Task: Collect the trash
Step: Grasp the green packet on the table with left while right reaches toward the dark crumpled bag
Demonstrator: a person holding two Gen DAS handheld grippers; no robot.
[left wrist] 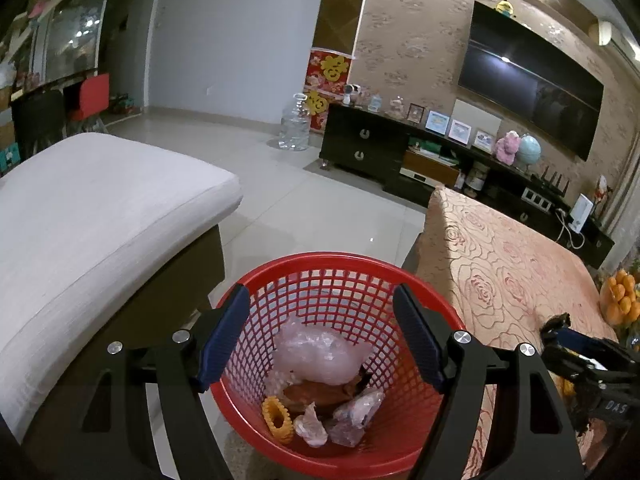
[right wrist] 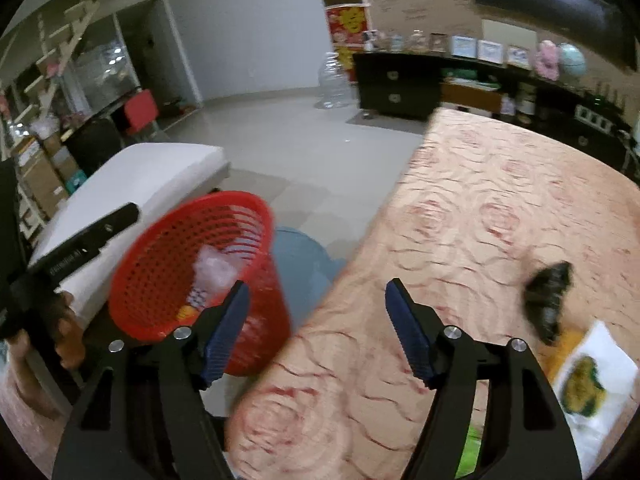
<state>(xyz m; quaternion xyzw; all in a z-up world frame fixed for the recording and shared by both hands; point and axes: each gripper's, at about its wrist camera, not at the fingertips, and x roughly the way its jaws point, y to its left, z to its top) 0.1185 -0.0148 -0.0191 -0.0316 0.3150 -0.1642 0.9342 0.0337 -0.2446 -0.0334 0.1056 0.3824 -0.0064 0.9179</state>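
Observation:
A red mesh basket [left wrist: 340, 268] stands on the floor between a white cushioned seat and the table. It holds a crumpled clear plastic bag [left wrist: 320, 356], a brown scrap [left wrist: 316, 394], a yellow ridged piece [left wrist: 278, 420] and small plastic wads [left wrist: 352, 416]. My left gripper [left wrist: 320, 292] hangs open right above the basket with nothing between its fingers. My right gripper [right wrist: 318, 284] is open and empty over the table's left edge, beside the basket [right wrist: 160, 256]. A dark crumpled object [right wrist: 548, 300] lies on the tablecloth to its right, next to a white paper [right wrist: 592, 380] with a yellow-green print.
The table [right wrist: 480, 200] wears a rose-patterned cloth. Oranges [left wrist: 622, 296] sit at its far right. A white cushioned seat [left wrist: 100, 220] flanks the basket on the left and a blue object [right wrist: 304, 256] lies on the floor behind it. A water jug [left wrist: 296, 124] and dark cabinet [left wrist: 364, 144] stand across the tiled floor.

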